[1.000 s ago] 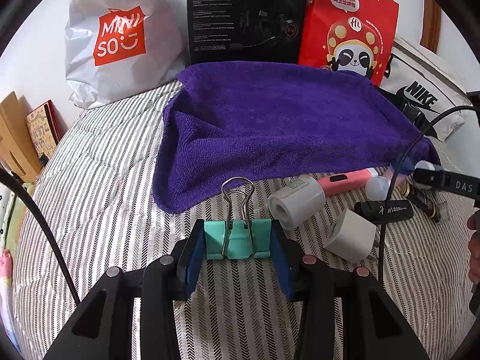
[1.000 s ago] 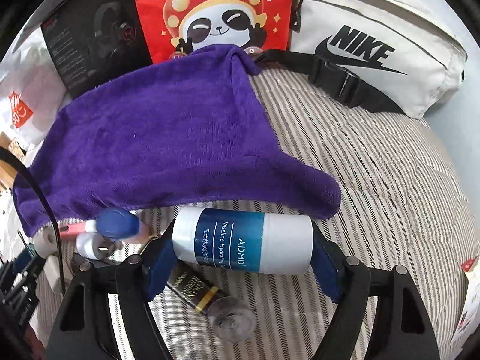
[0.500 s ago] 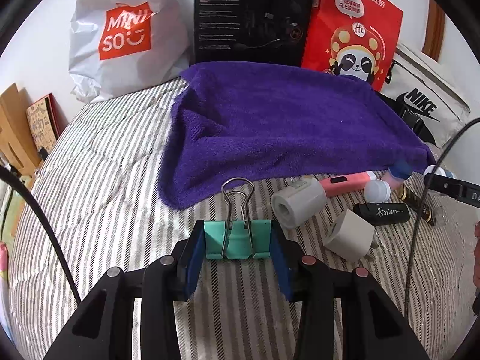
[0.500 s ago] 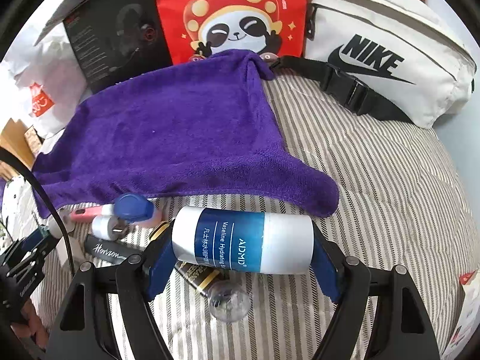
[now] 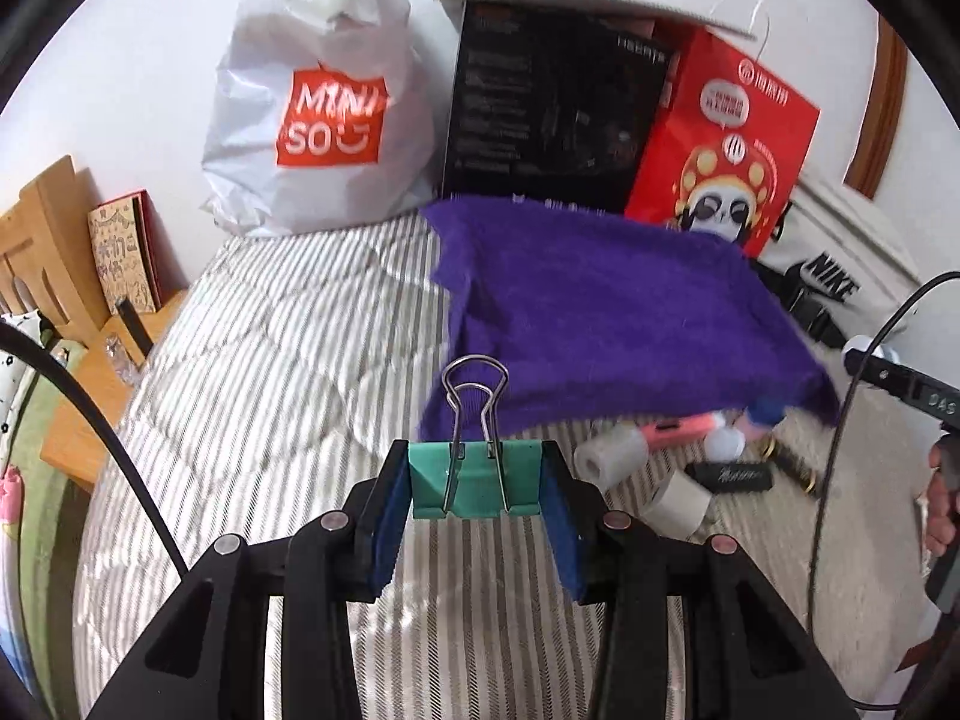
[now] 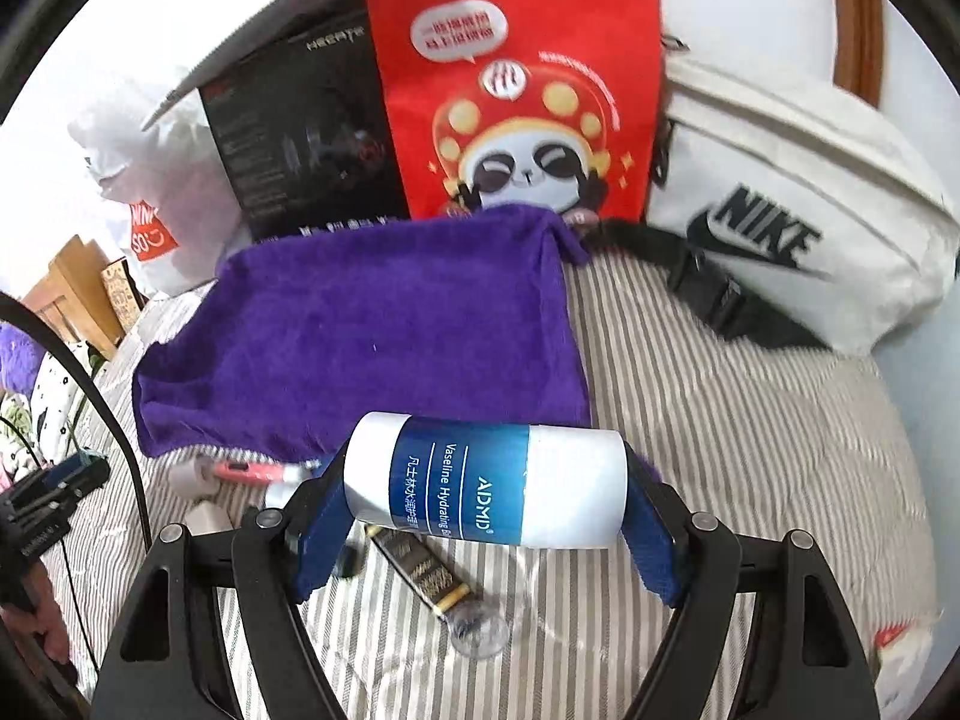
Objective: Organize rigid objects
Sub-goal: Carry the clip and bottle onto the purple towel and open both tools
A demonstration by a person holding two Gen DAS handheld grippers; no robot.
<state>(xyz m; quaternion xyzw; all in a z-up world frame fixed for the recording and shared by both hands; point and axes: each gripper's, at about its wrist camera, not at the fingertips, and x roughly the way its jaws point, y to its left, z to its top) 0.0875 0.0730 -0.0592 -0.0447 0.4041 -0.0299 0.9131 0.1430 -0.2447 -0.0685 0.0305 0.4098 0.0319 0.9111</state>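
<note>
— Striped bedding lay under everything, didn't it? How did the left hand-held gripper sit?

— Level above the bed, pinching a teal binder clip between its blue pads.

— And the right hand-held gripper?

— Clamped on a white-and-blue lotion bottle held sideways, a small dark tube lying beneath.

— Farther back?

— Purple towel, then a red panda bag and a Nike pouch against the wall.
</note>
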